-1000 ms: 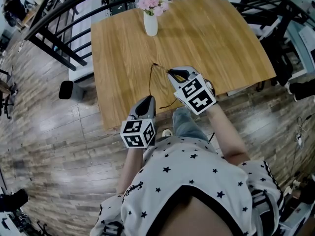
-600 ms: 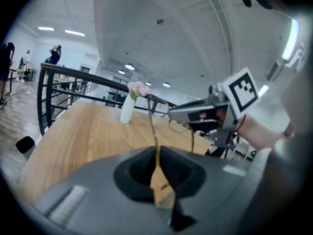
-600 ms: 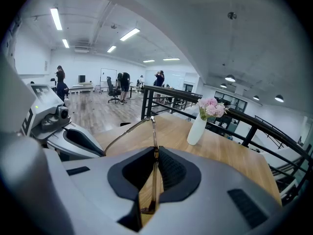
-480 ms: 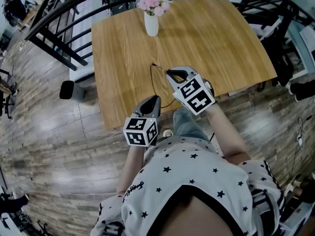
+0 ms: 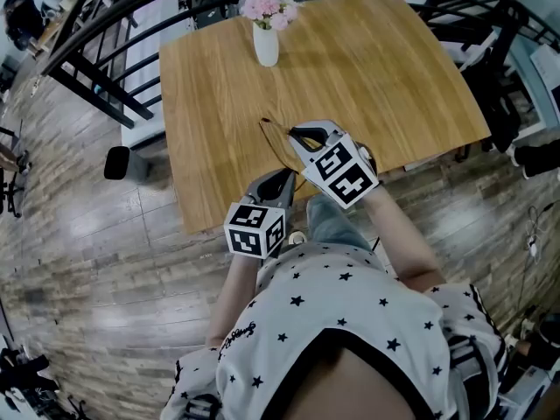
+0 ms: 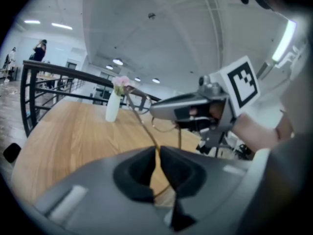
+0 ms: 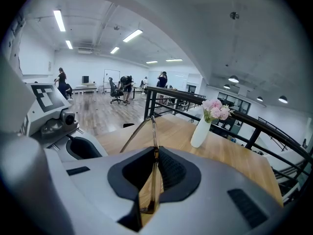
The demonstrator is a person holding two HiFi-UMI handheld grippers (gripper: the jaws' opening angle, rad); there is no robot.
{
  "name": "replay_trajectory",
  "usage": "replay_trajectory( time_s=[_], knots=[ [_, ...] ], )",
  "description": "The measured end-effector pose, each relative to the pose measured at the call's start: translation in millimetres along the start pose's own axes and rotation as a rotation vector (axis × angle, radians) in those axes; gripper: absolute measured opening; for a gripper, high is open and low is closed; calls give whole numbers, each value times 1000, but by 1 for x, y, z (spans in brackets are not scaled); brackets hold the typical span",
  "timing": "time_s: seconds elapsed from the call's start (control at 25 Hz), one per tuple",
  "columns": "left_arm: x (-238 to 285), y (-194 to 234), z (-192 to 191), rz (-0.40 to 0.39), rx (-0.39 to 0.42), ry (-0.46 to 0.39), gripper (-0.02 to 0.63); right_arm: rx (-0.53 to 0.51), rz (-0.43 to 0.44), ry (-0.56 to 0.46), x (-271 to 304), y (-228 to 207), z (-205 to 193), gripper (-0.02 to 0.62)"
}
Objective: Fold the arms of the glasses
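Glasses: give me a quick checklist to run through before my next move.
1. Right gripper holds the glasses: ok, jaws shut on them.
2. Left gripper holds one arm: ok, jaws shut on the thin wire.
3. Glasses off the table: ok, held in the air between both grippers.
4. Vase out of the way: ok, near the far table edge, well apart.
5. Arm folded flat: cannot tell, hinge too small to see.
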State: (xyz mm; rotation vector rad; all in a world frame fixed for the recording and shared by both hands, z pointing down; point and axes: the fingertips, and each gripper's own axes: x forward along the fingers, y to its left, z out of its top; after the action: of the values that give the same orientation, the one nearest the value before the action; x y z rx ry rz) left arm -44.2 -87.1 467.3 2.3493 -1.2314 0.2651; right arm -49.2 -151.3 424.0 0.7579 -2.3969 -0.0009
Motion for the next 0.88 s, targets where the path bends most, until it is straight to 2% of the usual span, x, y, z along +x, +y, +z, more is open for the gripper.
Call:
replay_trajectory(
  time_s=[0.24, 0.88],
  knots=[
    [7, -12, 8, -39, 33, -4, 27, -11, 25, -3, 1, 9, 4, 34],
    [16, -21, 23, -60, 83, -22, 26, -3, 77, -15, 0, 20, 8, 34]
  ],
)
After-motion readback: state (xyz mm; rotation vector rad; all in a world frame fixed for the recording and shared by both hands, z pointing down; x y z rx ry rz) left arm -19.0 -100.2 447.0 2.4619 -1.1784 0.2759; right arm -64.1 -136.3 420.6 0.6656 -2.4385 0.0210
